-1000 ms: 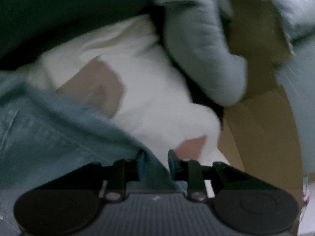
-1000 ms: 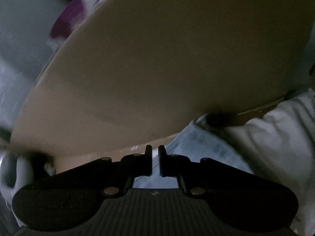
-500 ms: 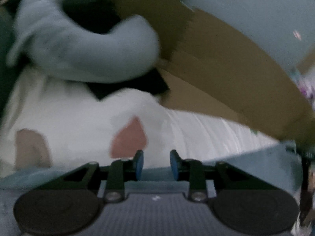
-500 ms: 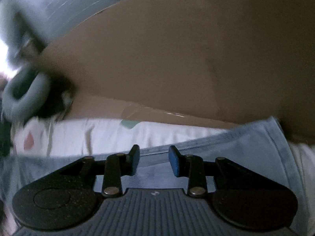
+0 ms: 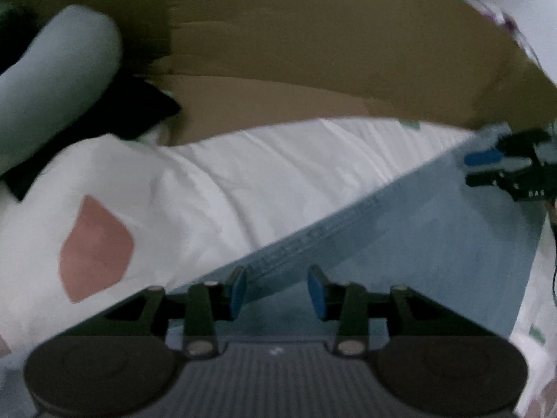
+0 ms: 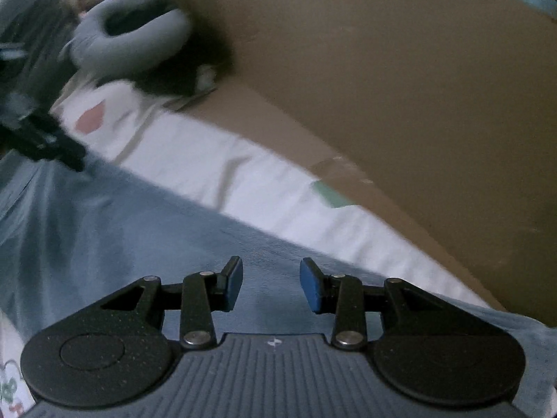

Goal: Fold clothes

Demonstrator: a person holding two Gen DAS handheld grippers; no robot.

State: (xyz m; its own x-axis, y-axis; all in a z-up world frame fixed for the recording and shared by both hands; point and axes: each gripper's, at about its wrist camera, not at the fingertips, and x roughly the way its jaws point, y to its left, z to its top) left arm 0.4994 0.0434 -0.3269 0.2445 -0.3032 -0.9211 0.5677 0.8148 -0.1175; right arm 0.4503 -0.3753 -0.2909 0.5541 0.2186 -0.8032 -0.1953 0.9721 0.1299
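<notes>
Your left gripper point(image 5: 276, 291) has its jaws apart w/ nothing between them, blue pads point(image 5: 237, 292) low over the light-blue denim garment point(image 5: 435, 244). Your right gripper point(image 6: 271, 285) is the same: jaws wide apart, empty, just above that garment point(image 6: 104, 230).

The denim lies spread flat on a white sheet point(image 5: 278, 174) printed w/ pink point(image 5: 95, 247) and green patches point(image 6: 332, 193). Its stitched hem runs diagonally across the left view, from just ahead of the left pads up toward the right gripper point(image 5: 501, 170), which sits at the cloth's far right edge. From the right wrist cam you see the left gripper point(image 6: 48, 141) at the garment's upper-left edge, so the two are well apart, approx. at opposite ends.

Behind the sheet stands a brown cardboard box point(image 6: 400, 104). A grey-blue padded ring, maybe a neck pillow point(image 6: 128, 40) (blurry, hard to tell), rests on something black point(image 5: 132, 111) beside the box.
</notes>
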